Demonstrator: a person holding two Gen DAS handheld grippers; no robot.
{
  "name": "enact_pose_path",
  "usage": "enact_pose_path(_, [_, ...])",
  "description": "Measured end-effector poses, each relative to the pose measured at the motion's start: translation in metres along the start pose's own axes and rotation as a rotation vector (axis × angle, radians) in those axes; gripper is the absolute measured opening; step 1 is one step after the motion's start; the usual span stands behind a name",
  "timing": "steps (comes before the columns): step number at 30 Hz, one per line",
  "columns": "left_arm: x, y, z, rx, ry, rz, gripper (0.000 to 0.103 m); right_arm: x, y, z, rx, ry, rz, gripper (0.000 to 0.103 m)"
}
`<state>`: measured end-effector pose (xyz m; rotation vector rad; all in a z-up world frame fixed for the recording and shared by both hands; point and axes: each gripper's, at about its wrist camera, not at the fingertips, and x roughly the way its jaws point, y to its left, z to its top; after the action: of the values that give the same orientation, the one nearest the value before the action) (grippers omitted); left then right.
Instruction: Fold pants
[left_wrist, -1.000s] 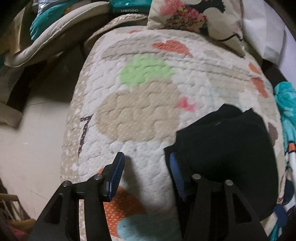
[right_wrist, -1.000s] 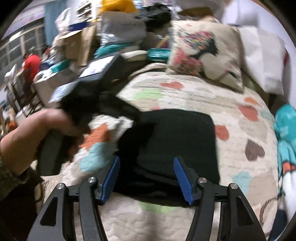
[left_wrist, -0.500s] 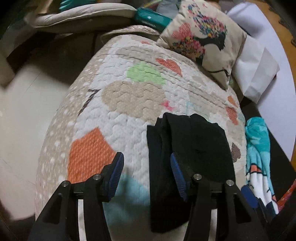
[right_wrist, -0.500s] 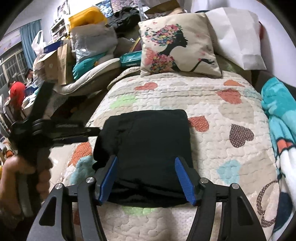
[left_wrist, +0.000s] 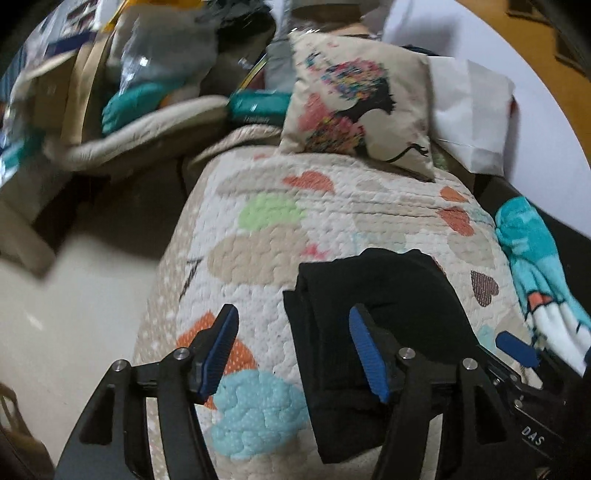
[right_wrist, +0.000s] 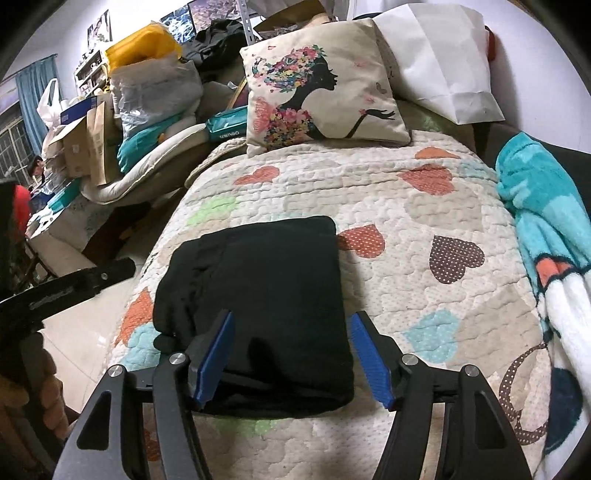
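The black pants lie folded into a compact rectangle on the heart-patterned quilt. They also show in the left wrist view, right of centre. My right gripper is open and empty, its jaws standing over the near edge of the pants. My left gripper is open and empty, hovering over the pants' left edge and the quilt. The left gripper's body shows at the left of the right wrist view.
A printed cushion and a white bag stand at the head of the bed. A teal blanket lies along the right side. Piled bags and boxes crowd the left, beyond the bed's edge and pale floor.
Both grippers have drawn back from the folded pants. The left gripper swung off to the left side and its view tilted up; the pants have stayed put.
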<state>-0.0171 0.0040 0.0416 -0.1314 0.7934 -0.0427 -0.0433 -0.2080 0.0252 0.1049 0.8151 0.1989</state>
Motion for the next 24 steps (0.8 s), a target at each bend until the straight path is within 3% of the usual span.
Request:
enact_pose_path(7, [0.0, -0.009, 0.001, 0.023, 0.002, -0.011, 0.064, 0.006, -0.006, -0.002, 0.012, 0.01, -0.002, 0.07])
enact_pose_path(24, [0.018, -0.007, -0.005, 0.002, 0.095, -0.028, 0.064, 0.012, -0.019, 0.0, 0.06, 0.017, -0.003, 0.071])
